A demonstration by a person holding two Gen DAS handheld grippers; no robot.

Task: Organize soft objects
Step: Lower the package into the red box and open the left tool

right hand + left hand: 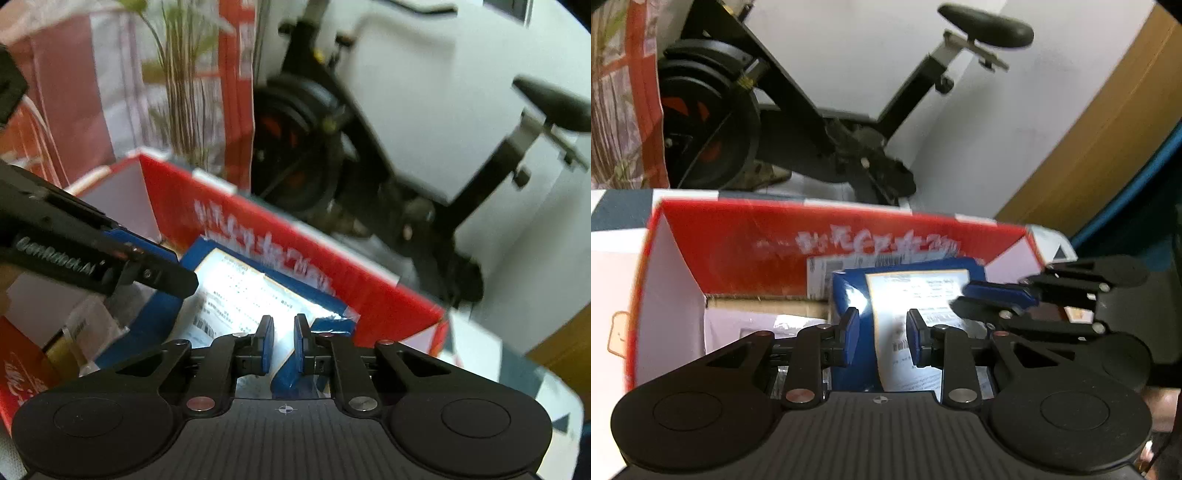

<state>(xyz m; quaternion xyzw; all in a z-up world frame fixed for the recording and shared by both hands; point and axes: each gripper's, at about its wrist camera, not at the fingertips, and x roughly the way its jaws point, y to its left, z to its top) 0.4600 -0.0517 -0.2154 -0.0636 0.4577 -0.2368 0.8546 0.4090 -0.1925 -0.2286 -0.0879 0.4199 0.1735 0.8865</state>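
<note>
Blue soft package (849, 291), bearing a white printed label (916, 295), is seen standing inside the red cardboard box (738, 243), near its right end against the far wall. The placing step is judged to be in hand. The left gripper (881, 338) is held with its pads apart either side of the package; whether they press on it cannot be told. The right gripper (284, 341) is nearly closed on the package's upper right edge. Release and a lift straight up is called for next. Free room is left along the box's left side; the exercise bike (812, 110) stands well behind the far wall.
</note>
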